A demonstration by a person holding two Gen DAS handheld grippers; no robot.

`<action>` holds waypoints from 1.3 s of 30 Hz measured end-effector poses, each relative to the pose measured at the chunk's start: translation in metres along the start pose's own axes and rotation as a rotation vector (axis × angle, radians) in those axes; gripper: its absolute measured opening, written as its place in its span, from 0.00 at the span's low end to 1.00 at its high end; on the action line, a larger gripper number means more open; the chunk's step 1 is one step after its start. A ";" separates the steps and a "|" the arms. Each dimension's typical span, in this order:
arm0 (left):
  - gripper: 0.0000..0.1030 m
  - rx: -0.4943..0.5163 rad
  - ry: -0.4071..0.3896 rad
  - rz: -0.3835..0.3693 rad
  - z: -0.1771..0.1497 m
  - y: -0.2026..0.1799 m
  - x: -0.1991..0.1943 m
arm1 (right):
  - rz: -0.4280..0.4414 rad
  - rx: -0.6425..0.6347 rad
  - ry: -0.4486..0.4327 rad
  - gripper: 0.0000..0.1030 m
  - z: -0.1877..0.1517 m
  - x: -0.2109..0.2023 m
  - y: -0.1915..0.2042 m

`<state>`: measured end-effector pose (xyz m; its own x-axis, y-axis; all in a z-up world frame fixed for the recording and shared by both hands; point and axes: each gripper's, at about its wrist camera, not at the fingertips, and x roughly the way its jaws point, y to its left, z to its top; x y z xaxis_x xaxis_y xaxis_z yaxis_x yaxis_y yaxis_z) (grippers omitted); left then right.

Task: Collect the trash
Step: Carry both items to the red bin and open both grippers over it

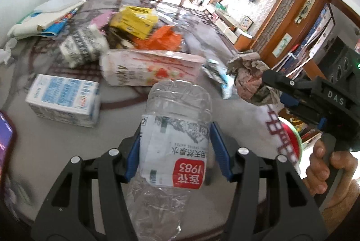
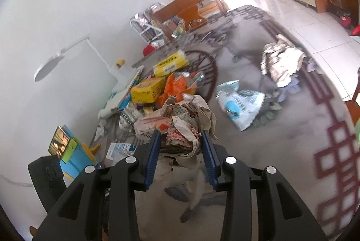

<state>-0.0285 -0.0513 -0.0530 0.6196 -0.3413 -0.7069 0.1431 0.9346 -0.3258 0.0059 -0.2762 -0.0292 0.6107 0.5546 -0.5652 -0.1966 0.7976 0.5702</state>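
Left wrist view: my left tongs point(image 1: 175, 151) are clamped on a crushed clear plastic bottle point(image 1: 174, 144), blue pads pressing its white label from both sides, red "1983" patch facing me. It hangs above the tabletop point(image 1: 67, 151). Beyond it lie a blue-and-white carton point(image 1: 64, 100), a pink-and-white carton point(image 1: 148, 70) on its side, and a heap with a yellow box point(image 1: 135, 20) and orange wrapper point(image 1: 162, 37). At right, the right tongs point(image 1: 261, 83) hold a wad of crumpled paper point(image 1: 249, 76) in the air; a hand point(image 1: 324, 169) grips the handle.

Right wrist view: my right tongs point(image 2: 181, 148) are closed on the crumpled paper point(image 2: 184, 124), held above the tabletop point(image 2: 281, 139). A blue-and-white plastic bag point(image 2: 238, 103) lies near, right of the heap.
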 end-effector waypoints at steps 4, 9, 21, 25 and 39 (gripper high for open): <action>0.53 0.055 0.009 -0.024 -0.001 -0.033 0.006 | -0.062 -0.005 -0.039 0.35 0.003 -0.023 -0.020; 0.53 0.093 0.032 -0.077 -0.001 -0.072 0.018 | -0.156 0.033 -0.096 0.35 0.004 -0.060 -0.055; 0.53 0.259 0.147 -0.280 -0.006 -0.210 0.084 | -0.425 0.399 -0.253 0.35 -0.002 -0.159 -0.171; 0.53 0.294 0.207 -0.324 -0.012 -0.250 0.113 | -0.438 0.522 -0.328 0.35 -0.010 -0.186 -0.201; 0.74 0.241 0.367 -0.477 -0.021 -0.315 0.170 | -0.602 0.709 -0.599 0.59 -0.030 -0.243 -0.229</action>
<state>0.0156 -0.4059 -0.0831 0.1472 -0.6971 -0.7017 0.5330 0.6535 -0.5374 -0.1203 -0.5867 -0.0399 0.7690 -0.2357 -0.5942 0.6244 0.4758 0.6195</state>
